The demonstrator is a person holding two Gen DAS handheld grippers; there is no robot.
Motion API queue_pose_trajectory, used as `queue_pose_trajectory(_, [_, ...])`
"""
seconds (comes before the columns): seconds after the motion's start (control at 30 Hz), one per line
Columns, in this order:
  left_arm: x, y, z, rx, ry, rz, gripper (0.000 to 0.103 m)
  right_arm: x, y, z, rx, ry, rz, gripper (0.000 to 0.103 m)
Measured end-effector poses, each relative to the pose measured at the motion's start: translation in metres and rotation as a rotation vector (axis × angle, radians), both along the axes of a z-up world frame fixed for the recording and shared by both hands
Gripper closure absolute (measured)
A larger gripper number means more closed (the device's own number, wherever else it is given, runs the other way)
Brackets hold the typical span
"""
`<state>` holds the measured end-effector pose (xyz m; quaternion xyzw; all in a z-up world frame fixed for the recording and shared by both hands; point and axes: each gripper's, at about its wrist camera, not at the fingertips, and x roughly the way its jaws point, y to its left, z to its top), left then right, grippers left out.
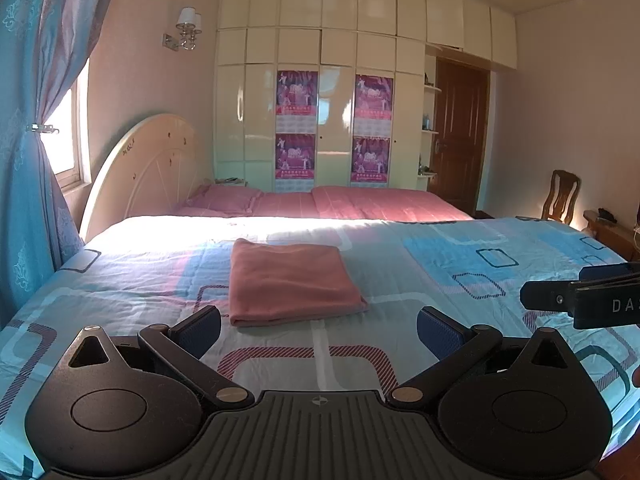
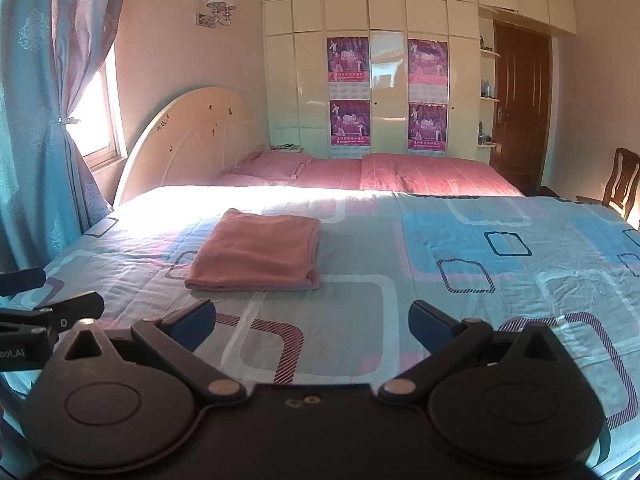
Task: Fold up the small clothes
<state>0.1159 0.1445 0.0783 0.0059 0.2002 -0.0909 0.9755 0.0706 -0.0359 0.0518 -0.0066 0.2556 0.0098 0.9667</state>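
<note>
A pink garment [image 1: 290,282] lies folded into a neat rectangle on the blue patterned bedsheet [image 1: 440,264]; in the right wrist view the same garment [image 2: 258,252] sits left of centre. My left gripper [image 1: 319,334] is open, just short of the garment's near edge, with nothing between its blue pads. My right gripper [image 2: 312,326] is open too, held over bare bedsheet [image 2: 460,240] to the right of the garment and a little back from it. The right gripper's black tip [image 1: 580,300] pokes in at the right edge of the left wrist view.
A cream headboard [image 1: 140,176] and blue curtain [image 1: 28,140] stand at the left. Pink pillows and a pink bed [image 1: 360,202] lie beyond, in front of a cream wardrobe [image 1: 320,80]. A wooden chair [image 1: 560,196] and brown door [image 1: 460,140] are at the right.
</note>
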Motion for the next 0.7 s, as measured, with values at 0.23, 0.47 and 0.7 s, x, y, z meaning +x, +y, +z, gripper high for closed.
queue_pose_trajectory(0.23, [0.0007,0.0006,-0.0009,0.004,0.002,0.002,0.0,-0.0009,-0.0014,0.0007,0.003,0.004,0.001,0.001])
queue_pose_trajectory(0.47, [0.0008,0.0007,-0.0011,0.005,-0.001,0.001,0.0,-0.0014,-0.0021,0.0011,0.0,-0.002,0.002,0.001])
queue_pose_trajectory(0.7, [0.0012,0.0009,-0.0017,0.005,-0.001,0.007,0.0,-0.0016,-0.0013,0.0011,-0.001,-0.002,0.001,0.001])
